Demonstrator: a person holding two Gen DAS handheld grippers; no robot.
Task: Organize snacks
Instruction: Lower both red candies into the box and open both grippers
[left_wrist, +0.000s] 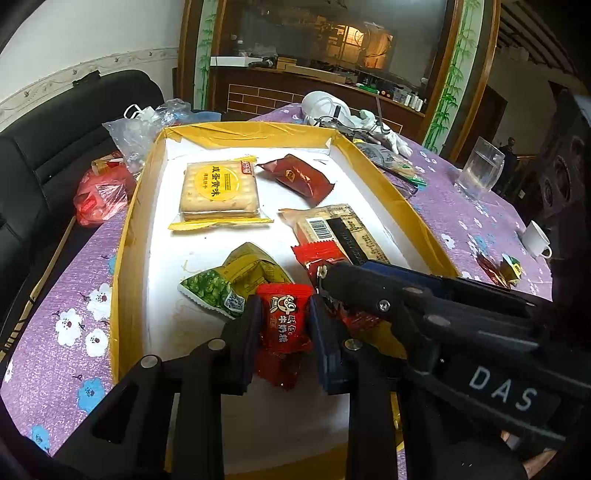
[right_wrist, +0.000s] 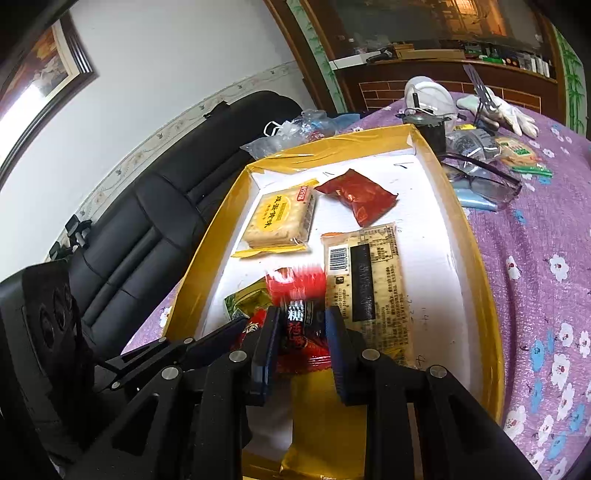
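Note:
A yellow-walled box (left_wrist: 136, 206) (right_wrist: 491, 295) with a white floor sits on the purple flowered tablecloth. Inside lie a cracker pack with a yellow round label (left_wrist: 218, 192) (right_wrist: 277, 218), a dark red packet (left_wrist: 299, 177) (right_wrist: 360, 195), a tan barcode pack (left_wrist: 340, 230) (right_wrist: 369, 280) and a green-yellow pea bag (left_wrist: 229, 284) (right_wrist: 245, 301). My left gripper (left_wrist: 284, 323) is shut on a red milk candy (left_wrist: 282, 317) over the box's near end. Beside it, my right gripper (right_wrist: 301, 332) (left_wrist: 325, 275) is shut on a red-and-black candy (right_wrist: 301, 323), its top blurred.
A black sofa (right_wrist: 147, 229) runs along the table's left side. Beyond the box lie plastic bags (left_wrist: 129, 133), a white mask (right_wrist: 428, 94), a white glove (right_wrist: 506, 110) and glasses (right_wrist: 484, 181). A clear glass (left_wrist: 480, 168), a white cup (left_wrist: 537, 238) and loose snacks (left_wrist: 502, 269) stand right.

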